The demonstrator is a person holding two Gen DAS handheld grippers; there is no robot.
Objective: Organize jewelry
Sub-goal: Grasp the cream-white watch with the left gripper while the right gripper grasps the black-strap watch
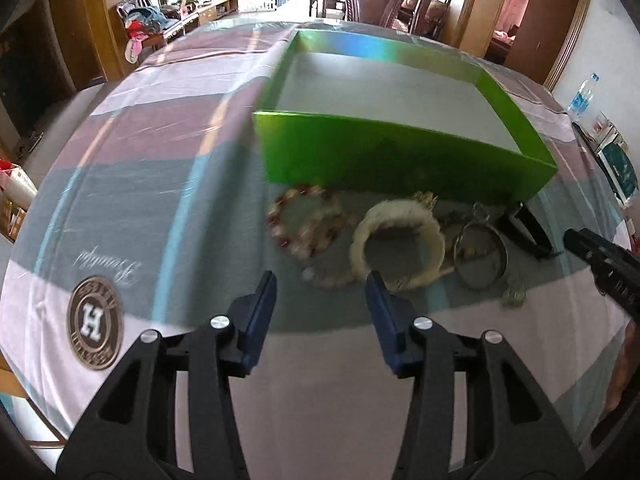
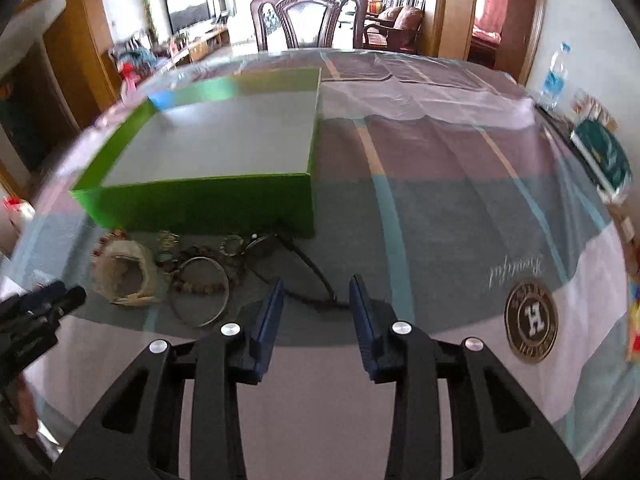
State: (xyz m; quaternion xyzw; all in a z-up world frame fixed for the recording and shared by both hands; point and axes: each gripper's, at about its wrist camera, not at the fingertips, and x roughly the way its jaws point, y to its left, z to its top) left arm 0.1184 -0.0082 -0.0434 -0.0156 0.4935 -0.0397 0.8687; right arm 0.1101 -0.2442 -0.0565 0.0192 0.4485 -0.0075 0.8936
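Observation:
An open green box [image 1: 400,152] with a grey floor stands on the table; it also shows in the right wrist view [image 2: 200,204]. In front of it lie a red-and-white bead bracelet [image 1: 308,232], a cream bangle [image 1: 398,246], a thin metal hoop [image 1: 480,256] and dark sunglasses [image 1: 524,228]. My left gripper [image 1: 322,280] is open just short of the bead bracelet and bangle. My right gripper [image 2: 316,286] is open, empty, just short of the sunglasses [image 2: 288,264], with the bangle [image 2: 124,276] and hoop [image 2: 198,296] to its left.
The table has a striped cloth under clear plastic with a round H emblem [image 1: 94,328]. A dark wooden chair [image 2: 308,16] stands at the far edge. A water bottle [image 2: 554,76] and boxes [image 2: 604,156] sit at the right.

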